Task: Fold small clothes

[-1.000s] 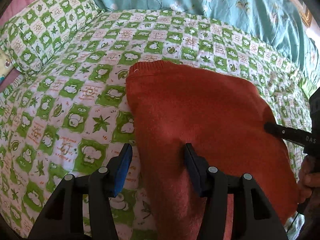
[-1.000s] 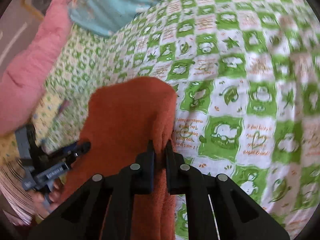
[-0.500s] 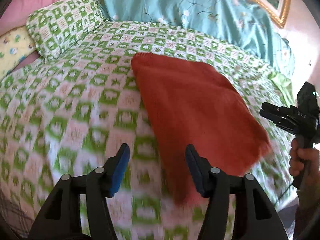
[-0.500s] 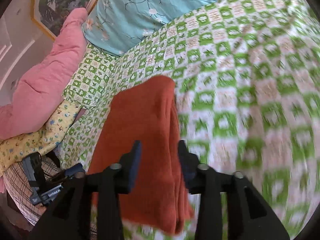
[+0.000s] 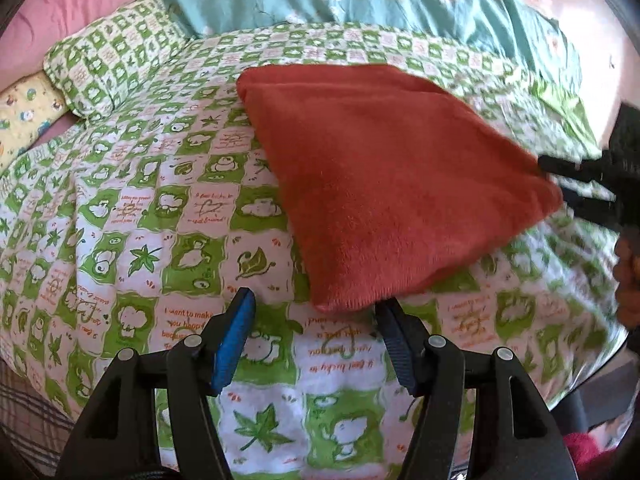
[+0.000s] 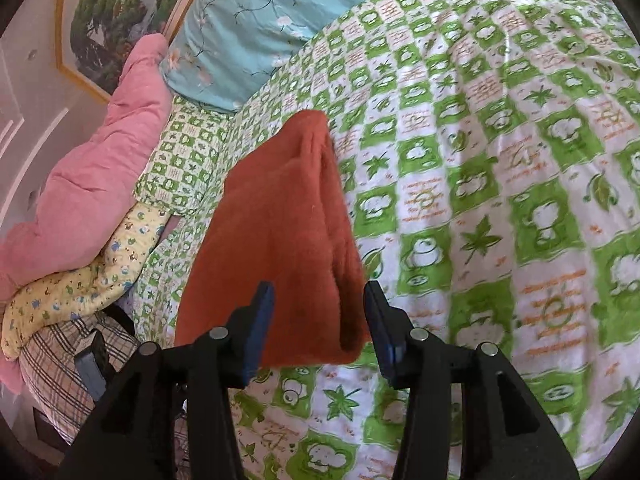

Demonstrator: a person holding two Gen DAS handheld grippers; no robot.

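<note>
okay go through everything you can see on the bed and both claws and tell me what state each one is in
Orange garment: folded, lying flat on the bedspread, held by neither claw.
Left claw: open, nothing between its fingers, just short of the garment's near corner.
Right claw: open, garment's near edge in the gap, pads not pressing it.
Green checked bedspread: spread out, slightly wrinkled.

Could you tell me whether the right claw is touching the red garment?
Apart. The right wrist view shows the right claw open, both pads clear of the red garment, which lies folded on the bed.

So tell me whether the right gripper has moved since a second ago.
Yes. The right gripper let go of the sweater and backed off toward its near edge.
</note>
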